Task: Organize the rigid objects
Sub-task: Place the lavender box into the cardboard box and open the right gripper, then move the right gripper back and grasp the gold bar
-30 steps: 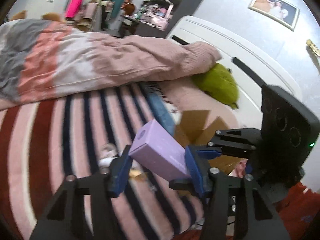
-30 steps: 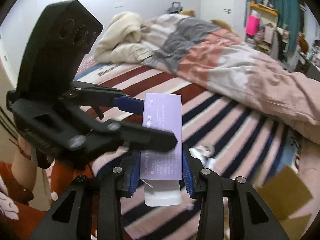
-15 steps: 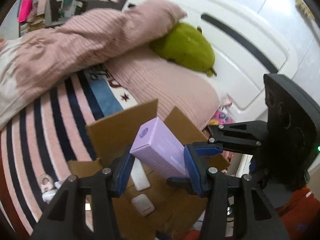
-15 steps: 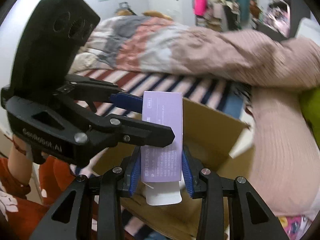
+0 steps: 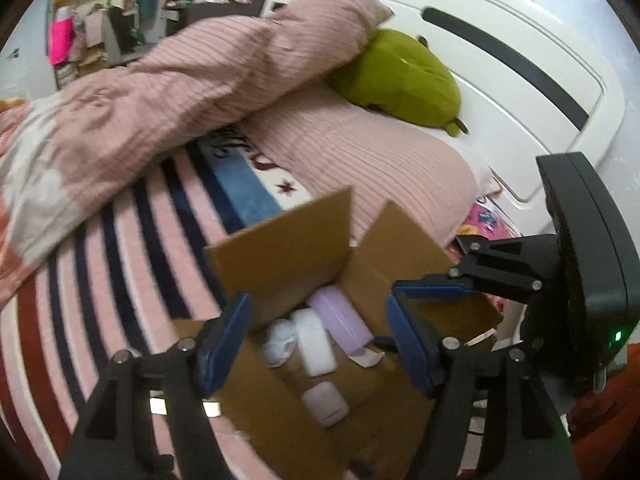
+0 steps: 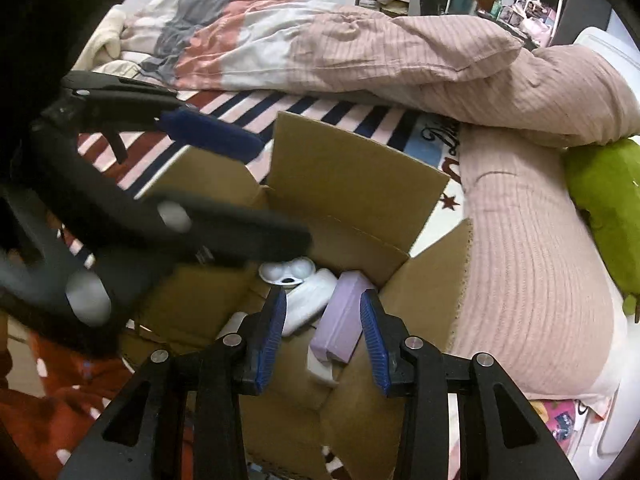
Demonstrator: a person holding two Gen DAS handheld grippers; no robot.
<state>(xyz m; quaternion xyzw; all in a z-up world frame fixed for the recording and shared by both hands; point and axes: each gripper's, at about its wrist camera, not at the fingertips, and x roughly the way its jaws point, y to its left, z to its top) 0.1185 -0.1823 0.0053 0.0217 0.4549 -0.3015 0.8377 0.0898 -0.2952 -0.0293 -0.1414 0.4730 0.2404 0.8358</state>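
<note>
Hovering: both claws hang over an open cardboard box (image 5: 280, 256) that sits on the striped bed cover (image 5: 120, 240)
Left claw (image 5: 316, 336): jaws wide apart and holding nothing — they have just been opening, and the blue pads (image 5: 224, 344) touch no object
Right claw (image 6: 324, 336): jaws parted to either side of the purple box, which lies below them; I see no pad pressing on it, so the claw holds nothing
Purple box (image 6: 344, 316): lying tilted inside the cardboard box, near the corner under the far flaps, with a white flap of its own sticking out at the near end
Beside it: a white oblong case (image 5: 314, 340) touches its side, and a white double-cup piece (image 6: 286, 270) lies just past that
Nearer in the box: another small white case (image 5: 324, 404) on the cardboard floor
Flaps: all stand open, the far one upright
Around the box: pink ribbed pillow (image 5: 360, 160) behind, a green plush (image 5: 400, 76) on it, rumpled duvet (image 6: 320, 48) across the bed
Blur — the left claw looks smeared in the right wrist view.
</note>
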